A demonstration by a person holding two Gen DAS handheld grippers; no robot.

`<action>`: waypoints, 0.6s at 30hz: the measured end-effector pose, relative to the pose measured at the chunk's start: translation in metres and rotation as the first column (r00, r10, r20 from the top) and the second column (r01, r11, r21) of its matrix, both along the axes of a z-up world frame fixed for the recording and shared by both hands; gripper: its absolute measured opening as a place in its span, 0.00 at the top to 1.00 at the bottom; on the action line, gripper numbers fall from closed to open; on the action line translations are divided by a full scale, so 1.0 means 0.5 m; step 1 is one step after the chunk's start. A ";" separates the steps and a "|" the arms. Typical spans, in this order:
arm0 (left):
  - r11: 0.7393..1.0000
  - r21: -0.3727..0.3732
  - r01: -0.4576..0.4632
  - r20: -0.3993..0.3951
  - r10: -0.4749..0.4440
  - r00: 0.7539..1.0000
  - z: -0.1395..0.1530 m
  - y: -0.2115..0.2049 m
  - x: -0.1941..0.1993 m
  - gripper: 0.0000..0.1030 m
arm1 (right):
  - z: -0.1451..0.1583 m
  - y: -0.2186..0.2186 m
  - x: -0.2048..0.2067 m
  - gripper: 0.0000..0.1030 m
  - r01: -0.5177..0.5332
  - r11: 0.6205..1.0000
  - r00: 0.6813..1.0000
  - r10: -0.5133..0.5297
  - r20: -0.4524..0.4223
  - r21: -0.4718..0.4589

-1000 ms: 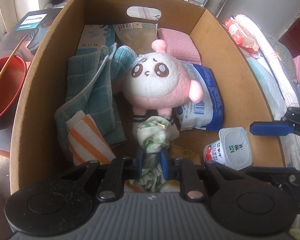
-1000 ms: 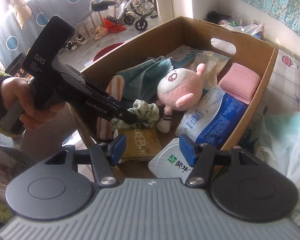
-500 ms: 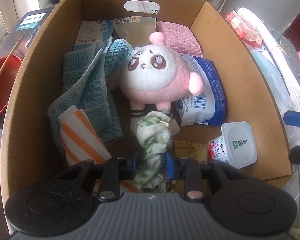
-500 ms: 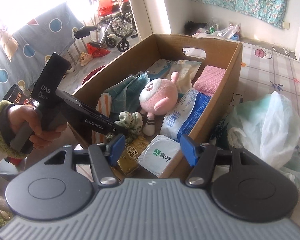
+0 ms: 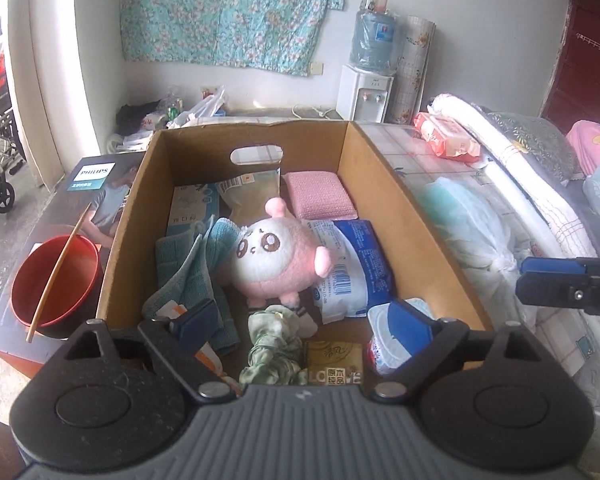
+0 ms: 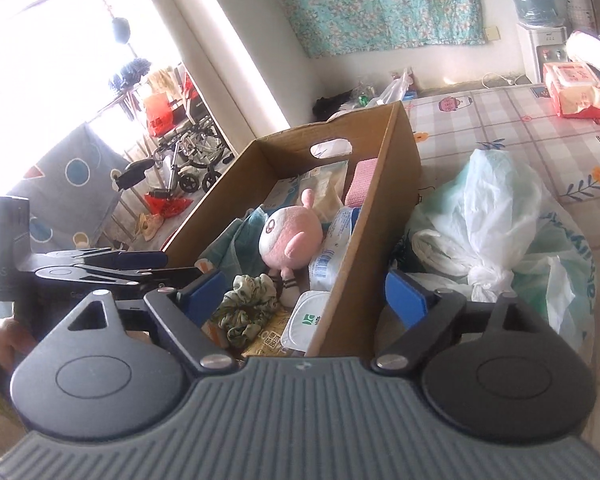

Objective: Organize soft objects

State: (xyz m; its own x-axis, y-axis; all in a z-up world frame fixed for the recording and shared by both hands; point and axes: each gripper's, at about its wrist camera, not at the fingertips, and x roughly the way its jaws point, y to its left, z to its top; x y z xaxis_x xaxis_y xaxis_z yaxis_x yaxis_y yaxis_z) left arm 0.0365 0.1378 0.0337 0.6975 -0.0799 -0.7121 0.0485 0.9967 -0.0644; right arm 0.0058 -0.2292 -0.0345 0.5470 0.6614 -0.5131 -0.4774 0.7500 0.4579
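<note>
Above the cardboard box [image 5: 428,240], left tool [image 5: 300,322] tilted downward, jaws opening, green scrunchie [image 5: 274,346] loose below.

Left wrist view: looks from above the near short end of the cardboard box [image 5: 428,236], tilted down along its length toward the wall cloth [image 5: 232,12] at 12 o'clock; the box floor sits close under the lens.
Left wrist edges: red bowl [image 5: 56,280] at 9 o'clock, bed [image 5: 540,184] at 2 o'clock.
Right wrist view: looks from the box's near right corner [image 6: 360,272], facing diagonally along it toward the window [image 6: 40,40] at 11 o'clock; a little farther back, lower angle.
Right wrist edges: plastic bags [image 6: 500,232] at 3 o'clock.
Shared: box interior with the pink plush toy [image 5: 276,260] [image 6: 292,236], green scrunchie [image 5: 272,348] [image 6: 248,300], the wall cloth [image 6: 380,0] and water dispenser [image 5: 366,88] [image 6: 540,40].
Cross-sight: each view catches the other gripper at its edge, at 3 o'clock [image 5: 560,284] and 9 o'clock [image 6: 140,264].
</note>
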 end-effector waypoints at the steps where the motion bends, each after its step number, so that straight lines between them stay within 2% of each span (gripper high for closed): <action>1: 1.000 -0.008 -0.006 0.025 0.006 1.000 0.008 -0.011 -0.015 0.05 | -0.004 -0.005 -0.008 0.09 0.016 1.000 1.000 -0.016 0.000 0.003; 3: 0.999 -0.026 -0.019 0.064 0.021 0.998 0.021 -0.026 -0.036 0.01 | -0.011 -0.012 -0.024 0.07 0.039 0.999 0.999 -0.039 0.007 -0.009; 5: 0.998 -0.043 -0.055 0.100 0.059 0.993 0.030 -0.041 -0.057 0.00 | -0.014 -0.019 -0.038 0.01 0.058 0.998 0.998 -0.058 0.019 -0.025; 7: 0.996 -0.051 -0.079 0.115 0.084 0.990 0.035 -0.055 -0.074 0.00 | -0.013 -0.029 -0.052 0.01 0.079 0.996 0.996 -0.077 0.034 -0.037; 13: 0.989 -0.084 -0.119 0.103 0.127 0.987 0.030 -0.085 -0.111 0.00 | -0.006 -0.057 -0.085 0.01 0.130 0.989 0.990 -0.125 0.071 -0.068; 18: 0.984 -0.075 -0.159 0.106 0.166 0.980 0.022 -0.101 -0.139 0.00 | -0.001 -0.066 -0.104 0.01 0.207 0.971 0.975 -0.196 0.105 -0.115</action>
State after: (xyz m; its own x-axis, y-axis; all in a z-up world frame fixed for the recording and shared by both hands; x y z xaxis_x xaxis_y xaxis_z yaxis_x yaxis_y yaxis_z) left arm -0.0328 0.0873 0.0447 0.7797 -0.0033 -0.6261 -0.1031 0.9857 -0.1336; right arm -0.0461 -0.2624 -0.0353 0.7113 0.4668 -0.5255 -0.3462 0.8833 0.3160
